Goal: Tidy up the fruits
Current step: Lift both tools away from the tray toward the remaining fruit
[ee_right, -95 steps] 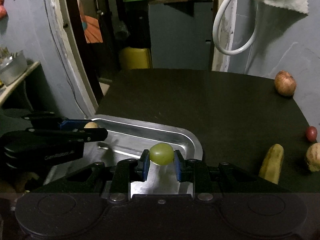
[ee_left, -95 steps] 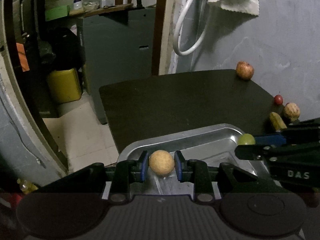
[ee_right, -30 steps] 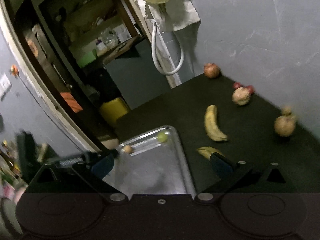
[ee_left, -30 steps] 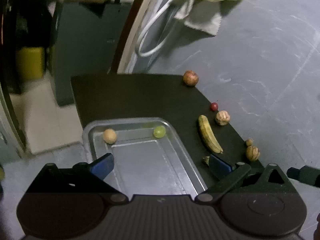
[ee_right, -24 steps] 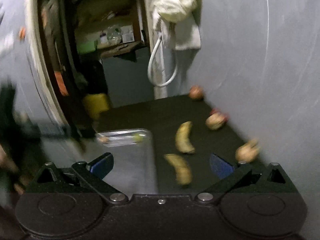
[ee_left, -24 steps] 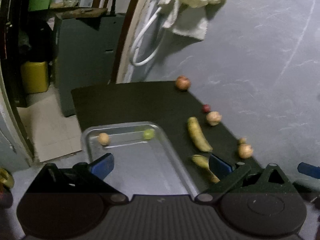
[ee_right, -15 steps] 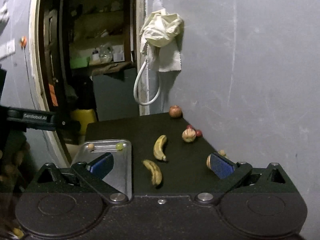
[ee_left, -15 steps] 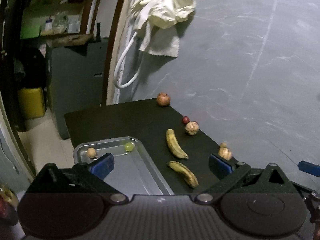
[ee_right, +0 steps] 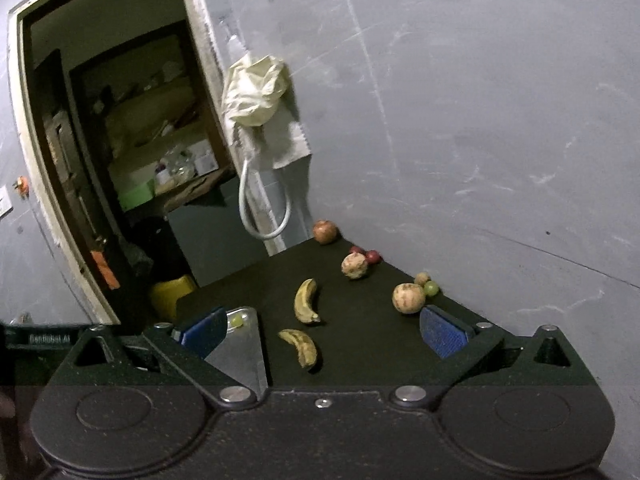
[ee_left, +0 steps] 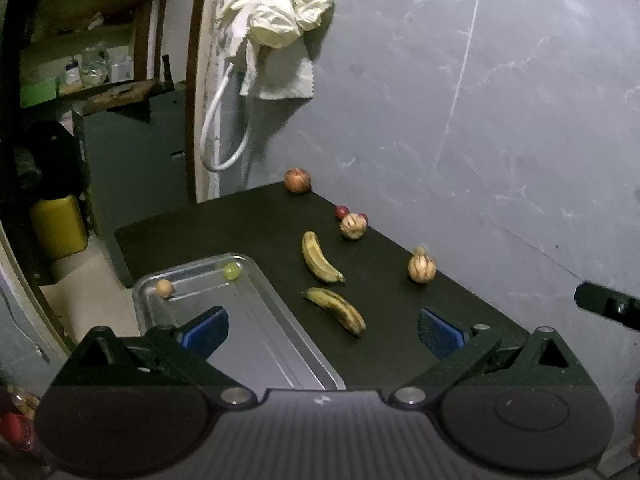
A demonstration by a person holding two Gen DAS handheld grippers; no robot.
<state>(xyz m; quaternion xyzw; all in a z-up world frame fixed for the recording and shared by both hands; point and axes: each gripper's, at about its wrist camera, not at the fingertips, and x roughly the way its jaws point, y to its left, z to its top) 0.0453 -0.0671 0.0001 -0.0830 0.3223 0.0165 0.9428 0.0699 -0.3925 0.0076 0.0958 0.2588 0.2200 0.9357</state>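
A metal tray (ee_left: 256,332) (ee_right: 244,352) lies at the near left of the dark table (ee_left: 224,224) and holds a tan round fruit (ee_left: 163,288) and a green grape (ee_left: 231,270) (ee_right: 237,321) at its far end. Two bananas (ee_left: 320,258) (ee_left: 338,310) (ee_right: 305,301) (ee_right: 302,347) lie on the table right of the tray. Two striped round fruits (ee_left: 353,226) (ee_left: 421,267) (ee_right: 354,266) (ee_right: 408,298), small red fruits (ee_left: 341,211) (ee_right: 372,256) and a reddish apple (ee_left: 297,180) (ee_right: 325,231) sit along the wall. My left gripper (ee_left: 320,326) and right gripper (ee_right: 323,332) are both held wide open and empty, high above the near table edge.
A grey wall (ee_left: 460,100) borders the table on the right. A cloth (ee_left: 276,12) and a white hose (ee_left: 220,136) hang by the door frame. A yellow canister (ee_left: 58,226) stands on the floor left. A small green grape (ee_right: 431,288) lies by the wall.
Both grippers let go of their fruits into the tray, opened wide, then pulled back and up. The whole table has come into view.
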